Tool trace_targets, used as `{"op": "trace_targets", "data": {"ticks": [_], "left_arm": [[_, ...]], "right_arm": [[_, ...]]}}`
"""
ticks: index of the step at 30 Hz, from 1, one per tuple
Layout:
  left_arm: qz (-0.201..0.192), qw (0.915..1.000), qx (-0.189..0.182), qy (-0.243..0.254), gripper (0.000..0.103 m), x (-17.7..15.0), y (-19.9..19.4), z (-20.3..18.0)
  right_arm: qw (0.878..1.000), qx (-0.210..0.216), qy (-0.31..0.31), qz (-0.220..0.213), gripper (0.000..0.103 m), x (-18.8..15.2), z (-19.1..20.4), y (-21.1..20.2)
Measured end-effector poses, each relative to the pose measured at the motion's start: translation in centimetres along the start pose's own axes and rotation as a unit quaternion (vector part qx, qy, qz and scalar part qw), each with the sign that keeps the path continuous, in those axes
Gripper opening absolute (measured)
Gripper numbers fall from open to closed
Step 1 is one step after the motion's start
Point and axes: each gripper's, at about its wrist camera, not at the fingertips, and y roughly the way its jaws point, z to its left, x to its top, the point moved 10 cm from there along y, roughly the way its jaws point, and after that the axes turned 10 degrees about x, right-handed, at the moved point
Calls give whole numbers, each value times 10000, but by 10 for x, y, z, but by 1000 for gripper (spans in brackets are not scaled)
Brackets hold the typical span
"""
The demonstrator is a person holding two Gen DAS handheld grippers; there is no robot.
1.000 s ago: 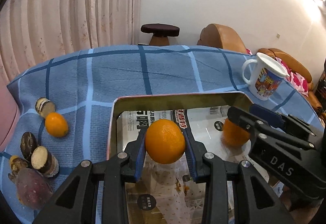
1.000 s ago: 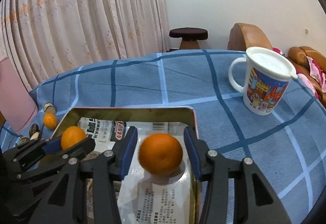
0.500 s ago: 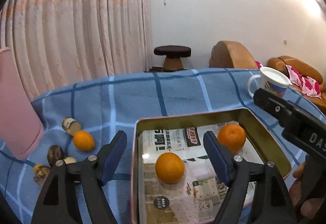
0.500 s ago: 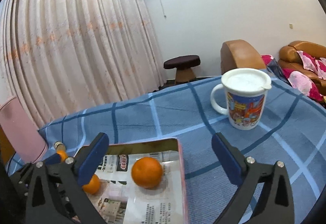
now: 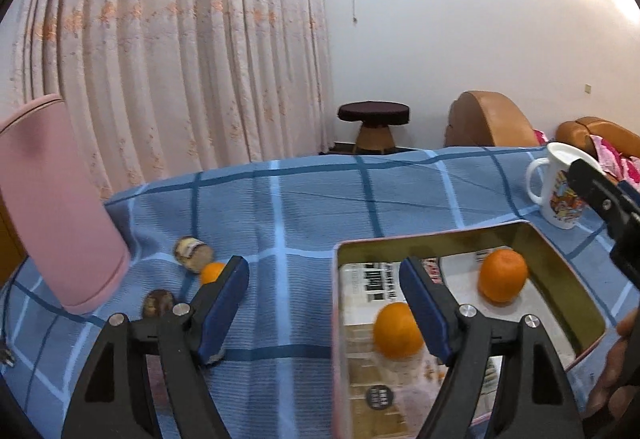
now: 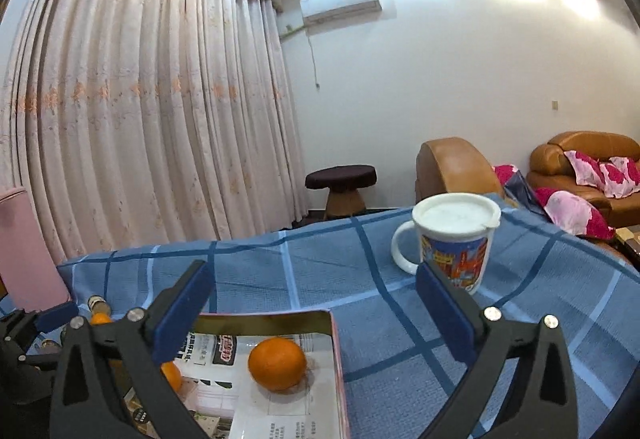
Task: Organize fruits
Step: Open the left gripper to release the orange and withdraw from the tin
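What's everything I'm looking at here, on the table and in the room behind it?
oranges in the tin: two, orange, lying apart on the printed paper lining.
orange on the cloth: one, orange, left of the tin, beside the brown pieces.
brown cut pieces: at least two, brown with pale ends, on the cloth at left; what they are I cannot tell.
tin tray: one, gold inside, pink rim, on the cloth.
mug: one, white with colourful print, white lid, right of the tin.
tablecloth: one, blue check.
pink object: one, at the table's left edge.
stool: one, dark top.
sofas: brown, with pink cushions.
curtain: pale pink.
air conditioner: one, white.
left gripper: open, empty.
right gripper: open, empty.
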Motion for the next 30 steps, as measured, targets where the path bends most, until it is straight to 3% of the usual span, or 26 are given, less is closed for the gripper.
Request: {"op": "trace_targets", "data": {"ticks": [11, 20, 30], "left_arm": [[-53, 9995, 306, -82, 79, -10, -2, 41], [-115, 9978, 646, -131, 79, -13, 0, 84], [-73, 9967, 783, -216, 79, -18, 5, 124]], "right_arm": [[9999, -83, 29, 60, 103, -5, 13, -5], [9997, 152, -45, 204, 103, -16, 64, -6], [9981, 501, -136, 328, 103, -28, 116, -1]]}}
